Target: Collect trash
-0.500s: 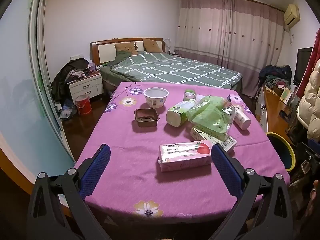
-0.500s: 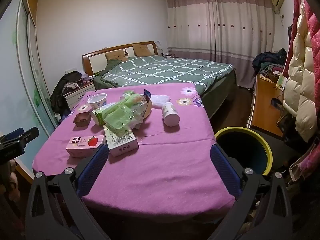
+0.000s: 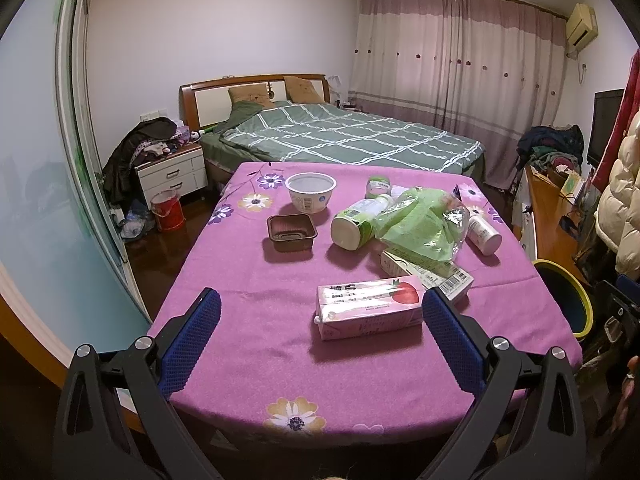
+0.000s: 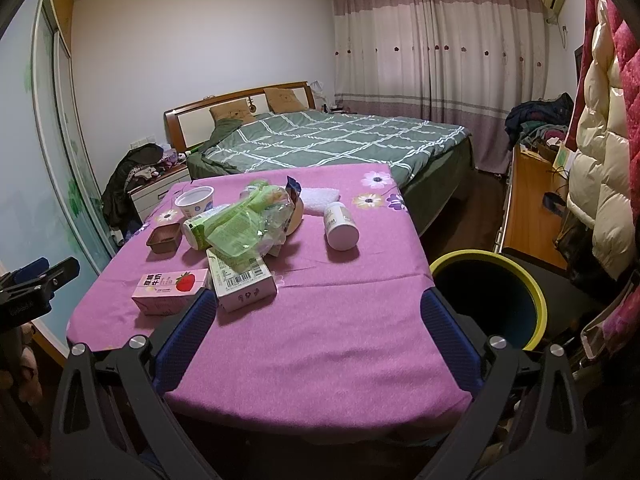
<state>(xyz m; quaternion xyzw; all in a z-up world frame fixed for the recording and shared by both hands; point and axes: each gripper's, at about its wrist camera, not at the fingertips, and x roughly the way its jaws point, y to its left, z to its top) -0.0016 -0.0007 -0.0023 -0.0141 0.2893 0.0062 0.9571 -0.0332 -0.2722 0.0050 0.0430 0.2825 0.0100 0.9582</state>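
Observation:
Trash lies on a table with a purple cloth (image 3: pixel 248 320): a pink strawberry milk carton (image 3: pixel 370 308) (image 4: pixel 170 288), a white barcode box (image 3: pixel 428 270) (image 4: pixel 242 280), a green plastic bag (image 3: pixel 420 226) (image 4: pixel 244 226), a green-labelled bottle (image 3: pixel 358 224), a white bottle (image 4: pixel 340 226) (image 3: pixel 484 234), a brown tray (image 3: pixel 291 232) (image 4: pixel 164 237) and a white cup (image 3: pixel 311 192) (image 4: pixel 195 201). My left gripper (image 3: pixel 320 332) stands open over the near table edge, the carton just ahead of it. My right gripper (image 4: pixel 318 328) is open above bare cloth.
A yellow-rimmed bin (image 4: pixel 486 292) (image 3: pixel 560 296) stands on the floor right of the table. Behind the table is a bed (image 3: pixel 340 136). A nightstand (image 3: pixel 172 172) and red bucket (image 3: pixel 168 210) sit at the left. A wooden desk (image 4: pixel 532 208) and hanging coats (image 4: pixel 600 152) line the right.

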